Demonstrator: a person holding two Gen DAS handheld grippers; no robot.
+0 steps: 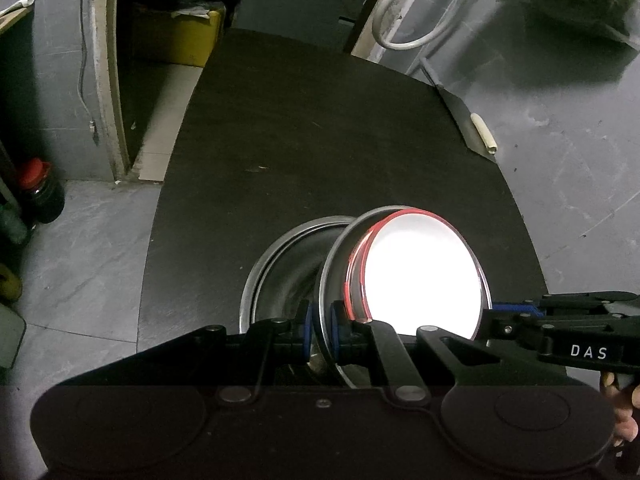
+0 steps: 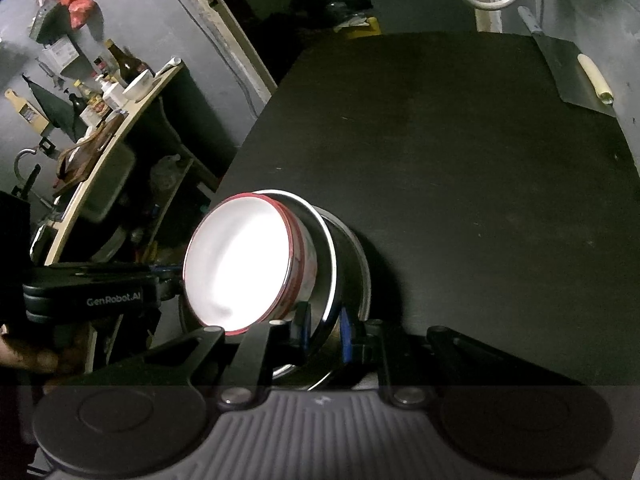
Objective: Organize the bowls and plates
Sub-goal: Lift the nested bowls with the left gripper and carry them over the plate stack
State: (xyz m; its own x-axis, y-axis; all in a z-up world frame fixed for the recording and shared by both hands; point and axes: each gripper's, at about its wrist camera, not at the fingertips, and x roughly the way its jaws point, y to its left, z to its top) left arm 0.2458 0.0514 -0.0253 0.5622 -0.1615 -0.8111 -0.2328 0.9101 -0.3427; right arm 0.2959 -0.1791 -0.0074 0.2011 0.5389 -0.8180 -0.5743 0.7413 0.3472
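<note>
A white bowl with a red rim [image 1: 424, 276] sits inside a steel plate [image 1: 336, 256], which rests tilted over a larger steel bowl [image 1: 280, 264] on the black table [image 1: 320, 140]. My left gripper [image 1: 320, 326] is shut on the steel plate's near rim. My right gripper [image 2: 324, 326] is shut on the opposite rim of the same steel plate [image 2: 326, 248], with the white bowl [image 2: 240, 264] to its left and the larger steel bowl [image 2: 358, 256] underneath. Each gripper's body shows at the other view's side edge.
A cleaver with a pale handle [image 1: 476, 128] lies at the table's far right edge, also in the right wrist view [image 2: 576, 76]. A shelf with bottles and a small bowl [image 2: 116, 92] stands left of the table. A coiled white hose [image 1: 416, 8] hangs behind.
</note>
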